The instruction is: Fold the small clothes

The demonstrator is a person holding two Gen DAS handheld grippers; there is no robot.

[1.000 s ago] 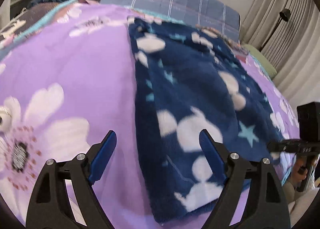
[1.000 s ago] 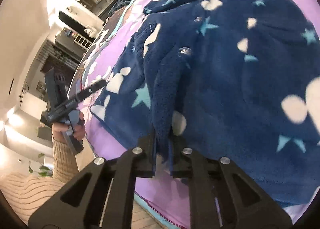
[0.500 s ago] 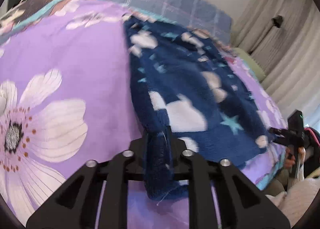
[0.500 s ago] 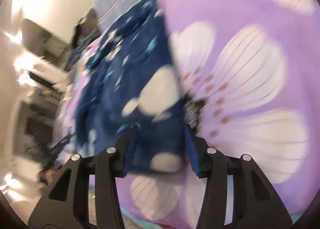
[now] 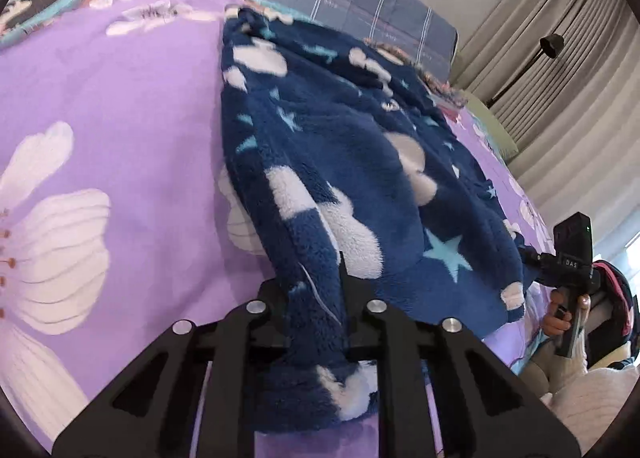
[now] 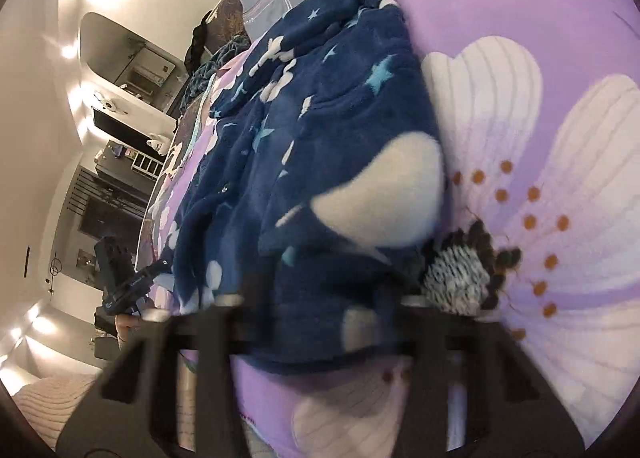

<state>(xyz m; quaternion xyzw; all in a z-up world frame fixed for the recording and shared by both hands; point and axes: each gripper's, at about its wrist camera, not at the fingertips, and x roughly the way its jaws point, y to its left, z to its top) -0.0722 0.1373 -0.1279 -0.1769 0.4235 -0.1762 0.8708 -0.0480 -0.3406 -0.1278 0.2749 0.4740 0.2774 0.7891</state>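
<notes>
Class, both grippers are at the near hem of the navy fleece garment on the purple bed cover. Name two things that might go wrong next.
1. The left gripper pinches a thick bunch of the fleece garment; still closing, it may slip.
2. The right gripper is blurred mid-closing, so its hold on the hem might be uneven and skew the fold.

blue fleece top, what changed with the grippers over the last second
The left gripper, open a second ago, is closing on the near hem of the blue fleece top. The right gripper let go, moved to the other corner and is closing there. The top stays on the purple bedspread.
</notes>
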